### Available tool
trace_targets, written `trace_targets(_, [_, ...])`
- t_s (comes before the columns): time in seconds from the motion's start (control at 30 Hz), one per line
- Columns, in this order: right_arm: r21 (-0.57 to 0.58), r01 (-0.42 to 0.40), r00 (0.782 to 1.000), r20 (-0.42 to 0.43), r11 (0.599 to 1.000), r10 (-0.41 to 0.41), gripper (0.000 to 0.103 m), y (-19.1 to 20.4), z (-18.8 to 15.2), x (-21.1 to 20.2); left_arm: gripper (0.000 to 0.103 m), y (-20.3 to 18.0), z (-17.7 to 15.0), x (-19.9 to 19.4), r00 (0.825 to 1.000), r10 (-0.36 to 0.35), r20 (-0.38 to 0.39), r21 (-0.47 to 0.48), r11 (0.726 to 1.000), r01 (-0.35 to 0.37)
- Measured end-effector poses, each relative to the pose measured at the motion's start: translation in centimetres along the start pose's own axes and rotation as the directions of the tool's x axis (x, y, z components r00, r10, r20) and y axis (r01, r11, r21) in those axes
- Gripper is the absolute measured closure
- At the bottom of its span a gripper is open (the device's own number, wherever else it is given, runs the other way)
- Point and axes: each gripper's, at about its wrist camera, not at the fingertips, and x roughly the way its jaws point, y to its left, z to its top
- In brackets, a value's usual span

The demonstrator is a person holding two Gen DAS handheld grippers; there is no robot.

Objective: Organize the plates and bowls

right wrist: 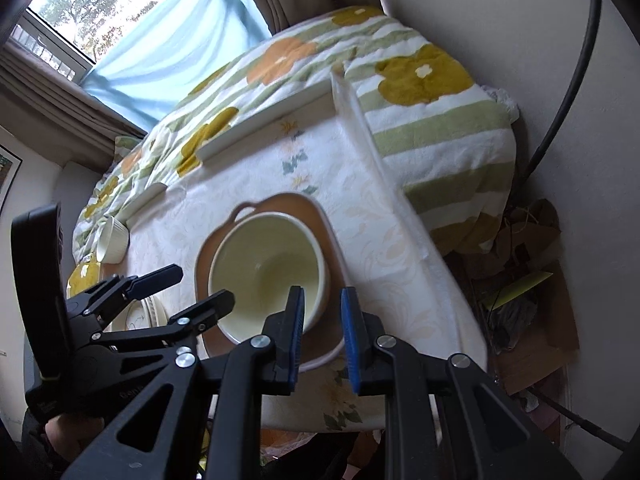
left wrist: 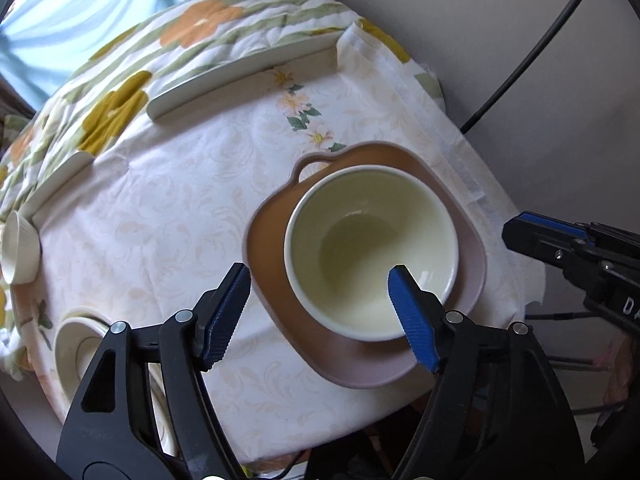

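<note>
Since the cream bowl (left wrist: 370, 252) already sits inside the pink handled plate (left wrist: 280, 312), I'd say part of the stacking is done, though it's only a guess. What's left looks like the small ribbed cup (left wrist: 18, 250) out at 9 o'clock in the left wrist view and the white plates (left wrist: 70, 346) stacked at about 8 o'clock, well apart from the pink plate on the floral tablecloth (left wrist: 180, 200). Left gripper (left wrist: 320, 316) hovers over the near side of the bowl with its jaws spread wide, holding nothing; one blue finger hangs above the bowl's inside, the other out past the plate's 9 o'clock edge. Right gripper (right wrist: 322, 336) comes in from 6 o'clock in its own view, jaws only narrowly apart, one pad in front of the bowl's near rim and the other over the plate. Can't tell if it actually touches anything, but it doesn't look clamped.
</note>
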Motion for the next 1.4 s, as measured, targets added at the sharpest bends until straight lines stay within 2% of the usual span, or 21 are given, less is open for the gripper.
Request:
trace_targets(0.1, [-0.042, -0.003, 1.0, 0.006, 0.999, 0.003, 0.086, 0.5, 0.3, -1.1, 0.034, 0.7, -0.5, -2.4, 0.999, 0.004, 0.05, -0.041, 0.999, -0.002])
trace_targets(0.23, [-0.164, -0.047, 0.999, 0.012, 0.985, 0.05, 0.086, 3.7, 0.9, -1.9, 0.034, 2.8, -2.1, -6.3, 0.992, 0.031, 0.119, -0.121, 0.993, -0.016])
trace_targets(0.33, [-0.288, -0.098, 0.994, 0.009, 0.953, 0.104, 0.086, 7.4, 1.4, -2.2, 0.034, 5.4, -3.6, -9.9, 0.98, 0.08, 0.181, -0.207, 0.978, -0.042])
trace_targets(0.4, [-0.371, -0.142, 0.988, 0.002, 0.918, 0.154, 0.086, 10.3, 1.6, -2.1, 0.033, 7.6, -4.9, -12.5, 0.964, 0.129, 0.233, -0.274, 0.96, -0.062])
trace_targets(0.43, [-0.409, -0.168, 0.983, -0.005, 0.897, 0.183, 0.077, 11.7, 1.9, -2.0, 0.032, 8.6, -5.5, -13.5, 0.955, 0.151, 0.256, -0.304, 0.95, -0.069])
trace_targets(0.47, [-0.439, -0.19, 0.979, -0.013, 0.878, 0.205, 0.05, 13.0, 2.0, -1.8, 0.022, 10.0, -6.1, -14.8, 0.942, 0.182, 0.284, -0.344, 0.936, -0.077])
trace_targets(0.5, [-0.467, -0.208, 0.974, -0.018, 0.86, 0.226, 0.031, 14.4, 2.2, -1.7, 0.009, 11.5, -6.7, -16.0, 0.927, 0.217, 0.307, -0.384, 0.919, -0.088])
trace_targets(0.53, [-0.491, -0.219, 0.97, -0.015, 0.843, 0.243, 0.002, 15.7, 2.4, -1.5, 0.004, 12.9, -7.4, -17.0, 0.912, 0.255, 0.322, -0.42, 0.902, -0.104])
trace_targets(0.6, [-0.538, -0.235, 0.962, -0.012, 0.809, 0.272, 0.0, 18.6, 2.8, -0.9, 0.0, 15.7, -8.7, -18.6, 0.88, 0.329, 0.343, -0.484, 0.865, -0.134])
trace_targets(0.63, [-0.557, -0.242, 0.96, -0.019, 0.794, 0.28, 0.0, 20.2, 3.1, -0.3, 0.0, 17.5, -9.3, -19.1, 0.873, 0.352, 0.336, -0.515, 0.845, -0.142])
trace_targets(0.77, [-0.597, -0.27, 0.958, -0.084, 0.756, 0.275, 0.0, 26.2, 3.9, 2.4, 0.0, 24.6, -11.3, -19.9, 0.872, 0.373, 0.316, -0.628, 0.772, -0.102])
trace_targets(0.87, [-0.598, -0.271, 0.959, -0.101, 0.754, 0.265, 0.0, 30.2, 4.8, 5.1, 0.0, 30.2, -12.6, -19.5, 0.878, 0.36, 0.316, -0.709, 0.705, -0.034])
trace_targets(1.0, [-0.58, -0.294, 0.955, -0.144, 0.759, 0.26, 0.0, 34.8, 6.6, 9.8, 0.001, 37.2, -14.1, -16.9, 0.912, 0.269, 0.31, -0.763, 0.642, 0.071])
trace_targets(1.13, [-0.521, -0.319, 0.947, -0.211, 0.792, 0.242, 0.0, 38.1, 8.3, 15.6, 0.004, 42.3, -14.0, -12.3, 0.935, 0.177, 0.306, -0.798, 0.584, 0.15])
trace_targets(1.23, [-0.49, -0.329, 0.939, -0.259, 0.807, 0.226, 0.004, 39.7, 9.0, 19.5, 0.014, 45.4, -13.7, -8.3, 0.952, 0.12, 0.283, -0.828, 0.531, 0.18])
trace_targets(1.3, [-0.472, -0.342, 0.93, -0.293, 0.813, 0.222, 0.011, 40.5, 9.2, 22.1, 0.029, 47.1, -13.5, -5.6, 0.959, 0.084, 0.271, -0.849, 0.491, 0.197])
trace_targets(1.37, [-0.438, -0.358, 0.914, -0.345, 0.825, 0.214, 0.029, 41.2, 9.1, 24.9, 0.041, 48.6, -13.4, -3.0, 0.964, 0.05, 0.262, -0.866, 0.452, 0.212])
trace_targets(1.4, [-0.418, -0.369, 0.905, -0.367, 0.83, 0.217, 0.032, 41.4, 9.1, 26.2, 0.048, 49.2, -13.5, -2.0, 0.965, 0.039, 0.259, -0.873, 0.436, 0.217])
